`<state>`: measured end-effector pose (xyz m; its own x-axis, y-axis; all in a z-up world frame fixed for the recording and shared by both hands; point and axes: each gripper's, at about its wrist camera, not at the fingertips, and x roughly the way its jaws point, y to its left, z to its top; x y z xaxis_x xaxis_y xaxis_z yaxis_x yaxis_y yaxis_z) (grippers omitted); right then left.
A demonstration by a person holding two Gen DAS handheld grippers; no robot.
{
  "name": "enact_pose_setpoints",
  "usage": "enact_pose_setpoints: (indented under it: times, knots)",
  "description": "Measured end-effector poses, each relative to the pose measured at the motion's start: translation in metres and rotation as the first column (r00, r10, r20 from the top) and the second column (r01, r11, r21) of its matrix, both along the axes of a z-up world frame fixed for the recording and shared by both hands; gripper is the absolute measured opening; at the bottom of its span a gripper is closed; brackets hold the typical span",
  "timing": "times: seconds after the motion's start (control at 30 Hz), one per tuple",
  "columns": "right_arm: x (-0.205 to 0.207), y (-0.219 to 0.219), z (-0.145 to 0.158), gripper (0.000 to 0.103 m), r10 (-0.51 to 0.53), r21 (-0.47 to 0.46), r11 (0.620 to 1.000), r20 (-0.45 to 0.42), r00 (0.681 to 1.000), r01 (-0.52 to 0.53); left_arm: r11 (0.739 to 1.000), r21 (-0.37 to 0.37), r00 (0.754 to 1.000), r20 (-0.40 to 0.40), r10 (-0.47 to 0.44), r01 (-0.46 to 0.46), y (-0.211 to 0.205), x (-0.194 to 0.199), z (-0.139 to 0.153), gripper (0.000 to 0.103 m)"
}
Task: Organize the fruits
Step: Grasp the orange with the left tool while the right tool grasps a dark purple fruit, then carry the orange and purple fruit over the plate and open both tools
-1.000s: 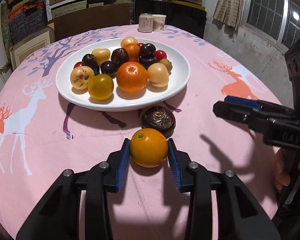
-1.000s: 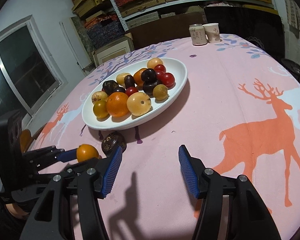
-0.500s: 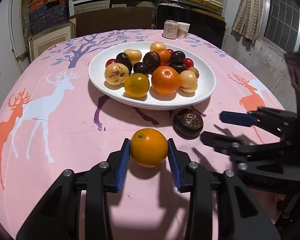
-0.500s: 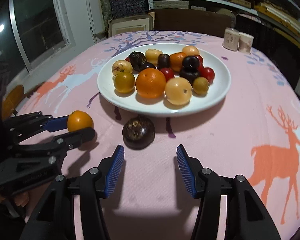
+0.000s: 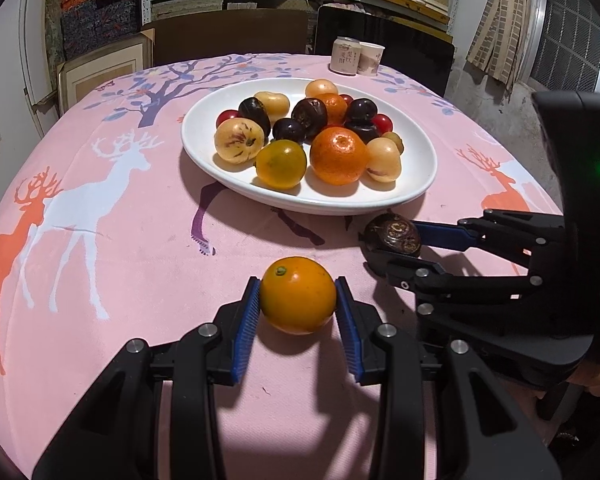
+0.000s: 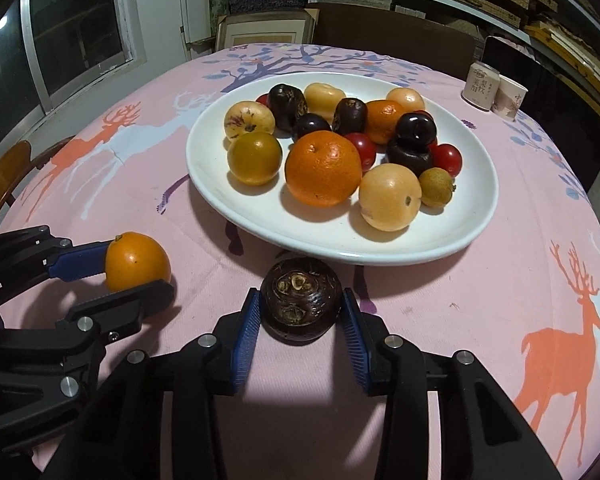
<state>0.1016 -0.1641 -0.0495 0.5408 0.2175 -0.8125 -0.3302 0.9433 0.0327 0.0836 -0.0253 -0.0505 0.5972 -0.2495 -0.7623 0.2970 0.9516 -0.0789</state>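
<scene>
On my far left, my left gripper (image 6: 138, 266) pinches a small orange fruit (image 5: 298, 294) between its blue pads (image 5: 246, 320), both pads flat against its sides, the fruit low over the pink deer-print tablecloth (image 5: 100, 240) (whether it touches the cloth I cannot tell). Moving right, the wide white plate (image 6: 472, 184) sits just beyond, piled with fruit: a large orange (image 6: 323, 167) at the front, a yellow-green fruit (image 6: 254, 157) to its left, a pale peach-coloured fruit (image 6: 390, 197) to its right, dark plums and red cherry tomatoes behind. Just in front of the plate's near rim, a dark brown wrinkled fruit (image 6: 300, 304) lies on the cloth between the pads of my right gripper (image 6: 300, 320), whose jaws are closing; the pads stand right at its sides, contact not clear. Far right at the table's back edge, a can (image 6: 479, 86) and a paper cup (image 6: 509, 98) stand touching.
</scene>
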Motion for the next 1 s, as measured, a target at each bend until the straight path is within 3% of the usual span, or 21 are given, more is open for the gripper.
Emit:
enact_pose_setpoints:
  times: [0.53,1.0]
  knots:
    - [-0.032,-0.045,0.013,0.041,-0.066,0.114,0.991,0.006,0.998,0.065,1.000,-0.010,1.000,0.025,-0.002,0.002,0.001,-0.004,0.004,0.036]
    - [-0.049,-0.084,0.048,0.041,-0.107,0.212,0.973,0.088,0.990,0.086,0.999,-0.007,0.996,0.086,-0.038,0.039,-0.007,-0.012,0.033,0.036]
